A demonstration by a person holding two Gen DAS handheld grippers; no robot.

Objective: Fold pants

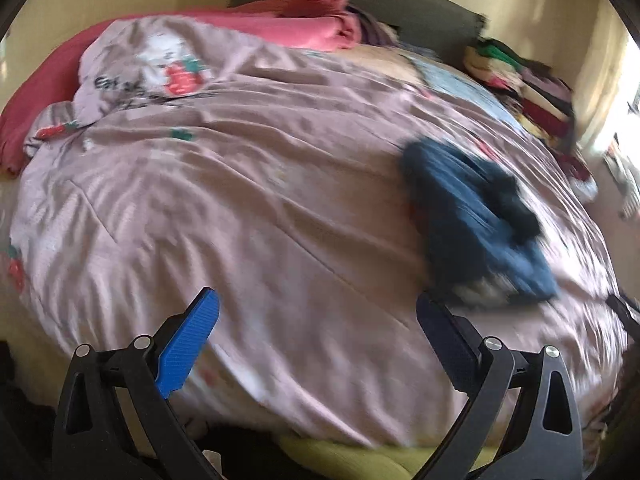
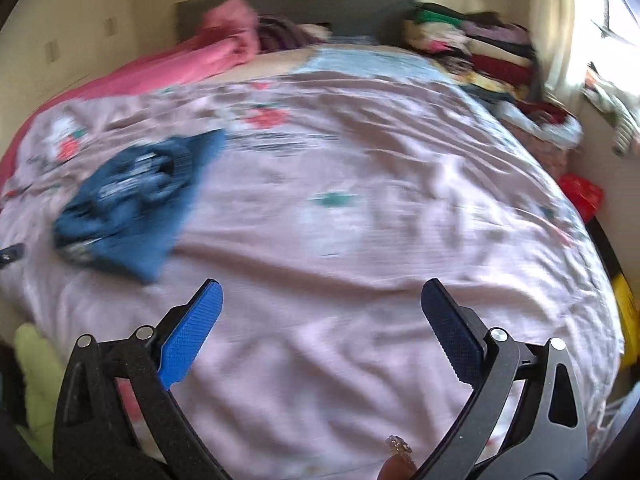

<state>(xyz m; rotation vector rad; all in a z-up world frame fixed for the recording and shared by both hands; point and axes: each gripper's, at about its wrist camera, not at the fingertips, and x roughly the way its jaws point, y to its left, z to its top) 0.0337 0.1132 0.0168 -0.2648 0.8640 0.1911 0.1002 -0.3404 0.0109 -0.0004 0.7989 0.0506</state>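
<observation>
Both tongs hang above the near edge of the bed, aimed forward across it, each with its blue-padded fingers spread wide and nothing between them. The left tongs [image 1: 318, 306] sit over wrinkled pink quilt [image 1: 240, 200]; the right tongs [image 2: 322, 298] likewise hover over bare quilt, and a fingertip [image 2: 396, 460] of the person shows at the bottom of the right wrist view. The blue pants [image 1: 476, 220] lie in a rumpled heap on the quilt, apart from both tongs: to the right of and a little beyond the left tongs, with their near corner close to that tongs' right finger, and to the far left of the right tongs [image 2: 132, 208]. Both views are blurred. A pink blanket [image 1: 280, 24] is bunched at the far left by the grey headboard [image 1: 420, 12], and a stack of folded clothes [image 1: 524, 88] sits at the far right.
</observation>
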